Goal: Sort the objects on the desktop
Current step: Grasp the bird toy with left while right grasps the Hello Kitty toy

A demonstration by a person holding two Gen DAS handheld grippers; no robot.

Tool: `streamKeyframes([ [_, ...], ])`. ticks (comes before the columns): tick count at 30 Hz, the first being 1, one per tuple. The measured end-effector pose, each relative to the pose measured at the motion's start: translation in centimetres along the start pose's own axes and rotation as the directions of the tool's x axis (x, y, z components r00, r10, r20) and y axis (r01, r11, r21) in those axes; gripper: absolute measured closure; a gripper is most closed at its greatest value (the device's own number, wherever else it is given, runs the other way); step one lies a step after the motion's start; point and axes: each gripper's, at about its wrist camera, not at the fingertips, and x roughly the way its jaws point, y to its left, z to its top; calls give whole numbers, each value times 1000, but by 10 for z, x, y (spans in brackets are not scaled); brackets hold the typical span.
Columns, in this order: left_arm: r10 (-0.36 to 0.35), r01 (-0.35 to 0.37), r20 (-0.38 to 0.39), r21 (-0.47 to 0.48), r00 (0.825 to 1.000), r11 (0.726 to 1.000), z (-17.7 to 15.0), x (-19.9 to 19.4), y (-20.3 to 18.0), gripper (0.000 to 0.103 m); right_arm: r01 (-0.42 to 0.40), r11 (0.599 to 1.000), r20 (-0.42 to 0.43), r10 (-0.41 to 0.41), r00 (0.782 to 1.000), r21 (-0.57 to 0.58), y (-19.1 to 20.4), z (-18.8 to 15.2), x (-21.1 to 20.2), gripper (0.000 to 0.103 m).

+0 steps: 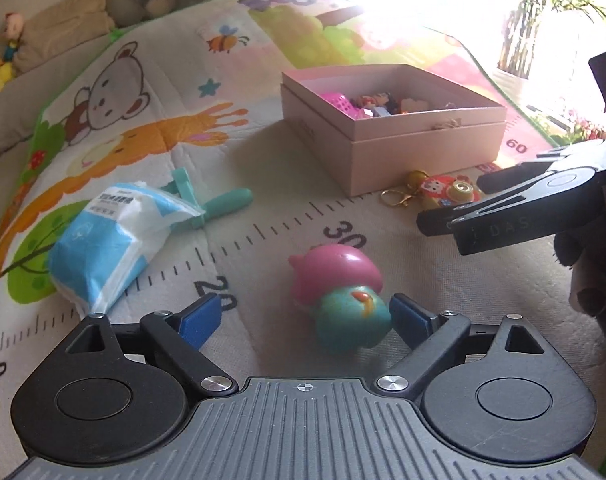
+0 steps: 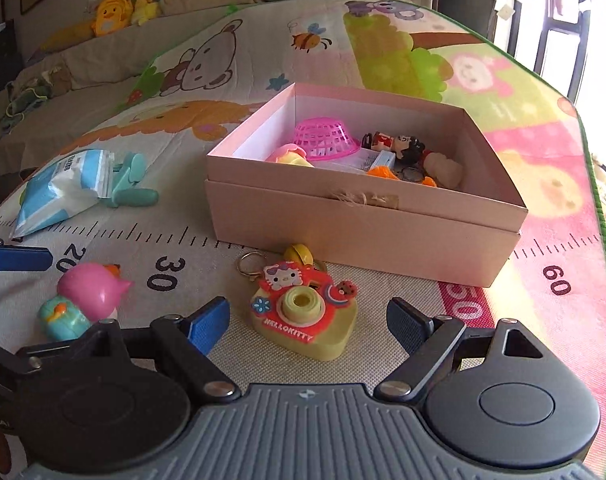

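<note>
Pink-capped toy figure (image 1: 341,296) lies on its side on a children's play mat (image 1: 263,216), printed with a ruler scale, between the wide-open fingers of the left gripper (image 1: 303,316), its right blue pad (image 1: 409,314) just beside the teal body. The figure's long axis runs from the pink cap, farther from the camera, to the teal base, nearer. The right gripper (image 2: 307,320), also spread wide, brackets a Hello Kitty camera keychain (image 2: 303,312) in front of an open pink box (image 2: 363,208) holding small toys. A blue tissue pack (image 1: 103,240) overlaps a teal handheld fan (image 1: 211,204). Plush toys (image 2: 119,8) line a sofa behind.
</note>
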Motion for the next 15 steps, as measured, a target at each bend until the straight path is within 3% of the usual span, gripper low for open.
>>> streamKeyframes([
  [4,-14,12,-25,-100,1000,995,7,9,2,12,15,1000,2,-15,1000,9,5,1,5,20],
  [6,-20,17,-26,-123,999,992,9,14,-1,19,16,1000,10,-16,1000,-6,7,2,2,40],
  [7,-17,14,-24,-118,1000,993,9,16,-4,24,15,1000,6,-15,1000,-15,7,2,0,45],
  [9,19,-21,-17,-82,1000,996,9,17,-12,32,13,1000,-7,-13,1000,-24,6,1,-3,45],
  [11,35,-36,-7,-45,999,998,8,16,-18,46,3,999,-21,-4,1000,-33,2,-2,-9,45],
  [15,41,-41,7,30,999,999,13,2,-26,49,-57,998,-46,56,997,-38,-12,-2,-37,45],
])
